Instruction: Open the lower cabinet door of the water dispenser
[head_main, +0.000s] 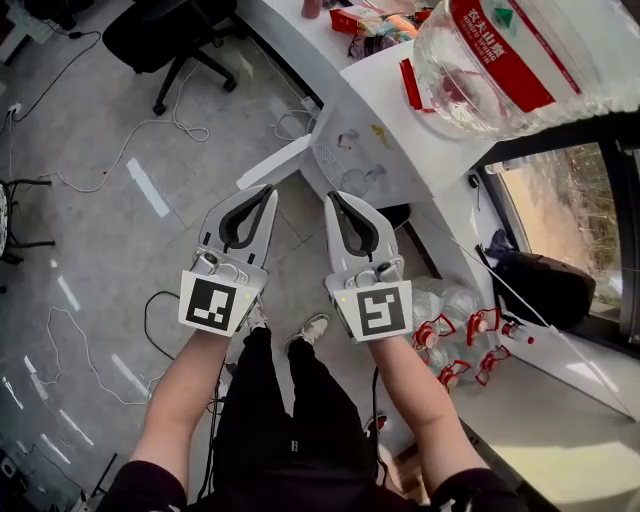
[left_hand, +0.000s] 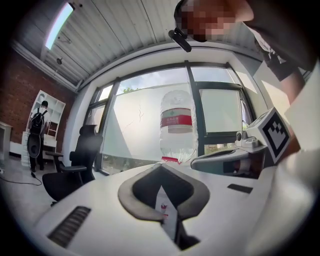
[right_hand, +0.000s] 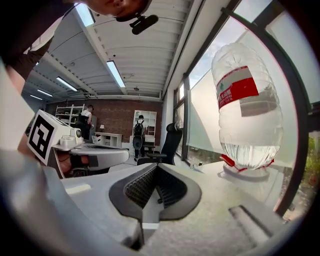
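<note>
White water dispenser (head_main: 375, 130) stands upright, its long axis vertical, a clear bottle (head_main: 520, 60) upended on top. Far left of it is an office chair (head_main: 165, 35). A white panel (head_main: 275, 160) angles out at its left side. Facing it are the left tongs (head_main: 269, 191) and right tongs (head_main: 332, 197), both pressed together and empty. Empty jugs (head_main: 455, 330) crowd its base.

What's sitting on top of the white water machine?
A big clear water bottle with a red label stands upside down on the white dispenser. The spot where its neck goes into the top is hidden by the bottle itself.
</note>
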